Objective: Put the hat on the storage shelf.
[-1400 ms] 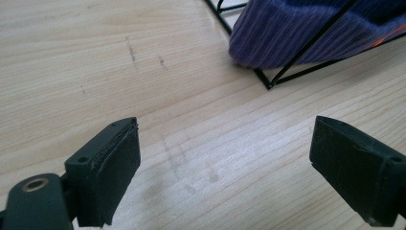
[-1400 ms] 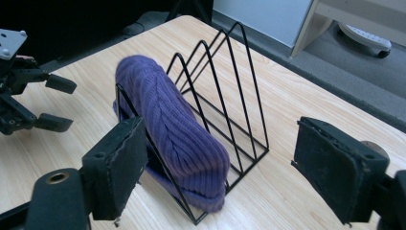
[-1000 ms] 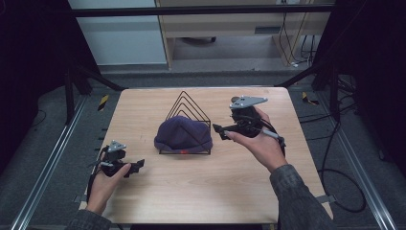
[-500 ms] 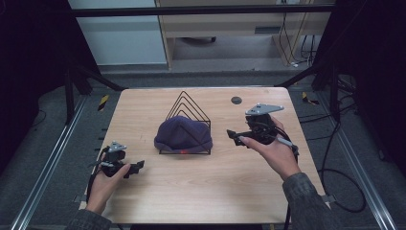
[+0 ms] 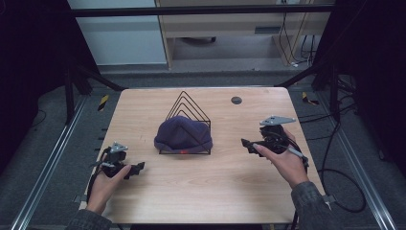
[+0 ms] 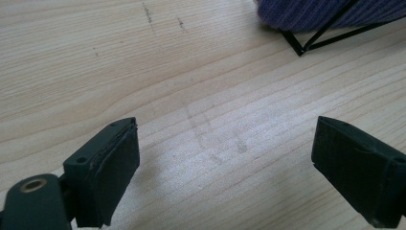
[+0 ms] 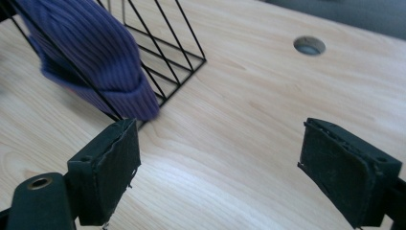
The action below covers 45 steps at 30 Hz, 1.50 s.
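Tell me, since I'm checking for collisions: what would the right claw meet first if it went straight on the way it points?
Probably the purple beanie draped over the black wire rack. The open right claw points left toward them across bare table; depth is uncertain, so it might slide just in front.

Purple ribbed beanie (image 7: pixel 91 52) on black wire rack (image 7: pixel 165 57), beyond spread, empty fingers (image 7: pixel 107 175) over wooden table (image 7: pixel 239 124).

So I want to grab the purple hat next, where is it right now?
In the high view the purple hat sits mid-table, tucked in the black wire rack, between the left gripper and right gripper.
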Motion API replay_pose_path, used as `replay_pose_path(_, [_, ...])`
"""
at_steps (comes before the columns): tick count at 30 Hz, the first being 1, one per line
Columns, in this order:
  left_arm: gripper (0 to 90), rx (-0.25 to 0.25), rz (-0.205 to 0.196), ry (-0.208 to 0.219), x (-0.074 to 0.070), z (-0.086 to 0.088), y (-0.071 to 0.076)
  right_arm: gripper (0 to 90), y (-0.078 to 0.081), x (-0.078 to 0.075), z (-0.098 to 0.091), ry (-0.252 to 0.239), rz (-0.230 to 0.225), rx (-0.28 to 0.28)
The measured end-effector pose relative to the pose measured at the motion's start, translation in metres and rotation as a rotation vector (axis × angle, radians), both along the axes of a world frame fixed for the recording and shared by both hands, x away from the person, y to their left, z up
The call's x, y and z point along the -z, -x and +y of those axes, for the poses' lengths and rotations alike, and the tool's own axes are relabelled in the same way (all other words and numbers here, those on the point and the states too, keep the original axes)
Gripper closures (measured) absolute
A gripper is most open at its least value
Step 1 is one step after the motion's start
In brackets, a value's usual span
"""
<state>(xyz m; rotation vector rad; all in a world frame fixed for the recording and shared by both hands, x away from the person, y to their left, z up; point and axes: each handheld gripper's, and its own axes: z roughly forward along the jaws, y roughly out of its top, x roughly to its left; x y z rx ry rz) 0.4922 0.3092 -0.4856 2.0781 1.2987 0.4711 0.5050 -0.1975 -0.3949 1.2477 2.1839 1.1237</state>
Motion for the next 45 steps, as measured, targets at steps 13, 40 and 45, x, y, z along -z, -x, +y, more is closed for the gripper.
replay_pose_path(13, [8.7, 0.01, 0.02, -0.023, 0.003, -0.001, -0.001, 13.1, 0.002, 0.038, -0.024, 0.003, 0.071, 0.058])
replay_pose_path(40, [4.5, 0.047, 0.058, -0.082, 0.01, -0.009, -0.001, 13.8, 0.008, 0.101, -0.042, -0.013, 0.201, 0.134])
replay_pose_path(45, [3.5, 0.047, 0.057, -0.081, 0.011, -0.009, -0.001, 13.1, 0.01, 0.106, -0.04, 0.003, 0.172, 0.139])
